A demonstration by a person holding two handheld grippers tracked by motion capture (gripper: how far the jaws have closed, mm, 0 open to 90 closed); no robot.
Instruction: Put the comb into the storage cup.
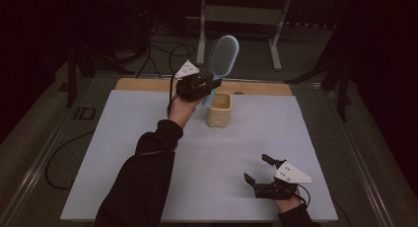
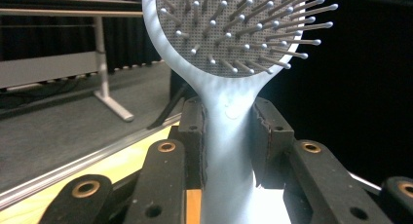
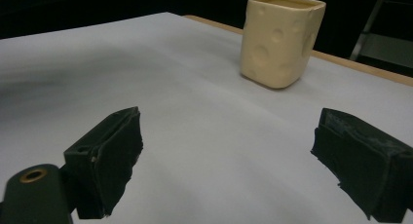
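The one hairbrush (image 1: pixel 223 54) is pale blue plastic, with an oval head of thin pins that have small round tips. The left gripper (image 1: pixel 211 83) is clamped on its smooth handle and holds it upright, just above and behind the single cup (image 1: pixel 219 109). This cup is cream-coloured, squarish with rounded corners, and shallow round dimples cover its glossy walls (image 3: pixel 277 44). The right gripper (image 1: pixel 258 169) rests near the front edge, its two black padded jaws wide apart and holding nothing. A matte pale sheet (image 1: pixel 148 138) covers the wooden table (image 1: pixel 148 84). The room around is dark, with a metal frame (image 1: pixel 241 19) on the grey floor.
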